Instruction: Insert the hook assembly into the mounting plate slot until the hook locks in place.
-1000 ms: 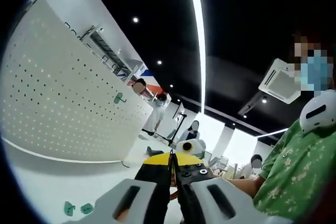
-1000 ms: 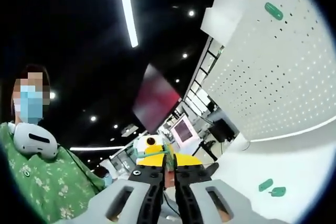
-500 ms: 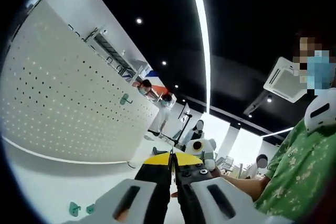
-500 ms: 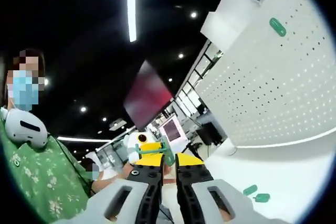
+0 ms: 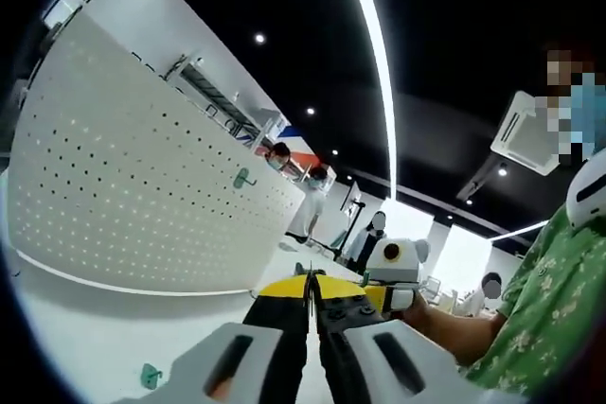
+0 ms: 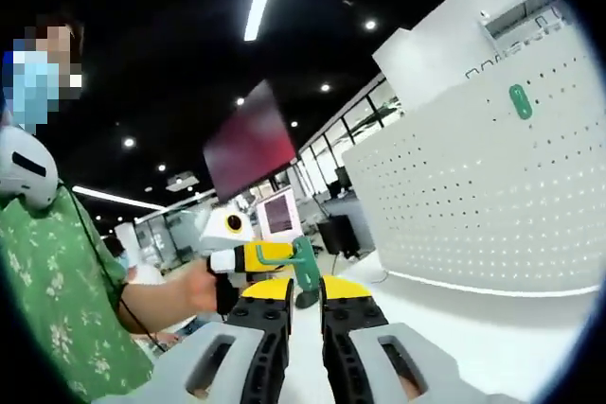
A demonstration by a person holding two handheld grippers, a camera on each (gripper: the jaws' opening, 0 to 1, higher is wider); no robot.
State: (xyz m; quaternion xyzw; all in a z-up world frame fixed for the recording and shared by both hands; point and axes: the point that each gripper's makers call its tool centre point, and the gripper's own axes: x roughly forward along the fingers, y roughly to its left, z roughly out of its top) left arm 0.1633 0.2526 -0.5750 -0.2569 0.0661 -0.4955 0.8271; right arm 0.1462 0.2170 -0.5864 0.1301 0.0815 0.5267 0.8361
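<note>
**Carrying the hook to the plate**

My left jaws (image 5: 308,281) are pinched shut on the green hook (image 6: 303,267). Its foot sits at my right jaws (image 6: 305,302), and I cannot tell whether they grip it. The perforated mounting plate (image 6: 454,196) stands far right, well apart. I should square the hook's foot to a slot before pushing. Since half a second ago both views have swung and the plate looks more upright.

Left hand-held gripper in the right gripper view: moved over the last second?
Yes. The left hand-held gripper holding the green hook has swung up and closer, judged against the monitor behind it.
</note>
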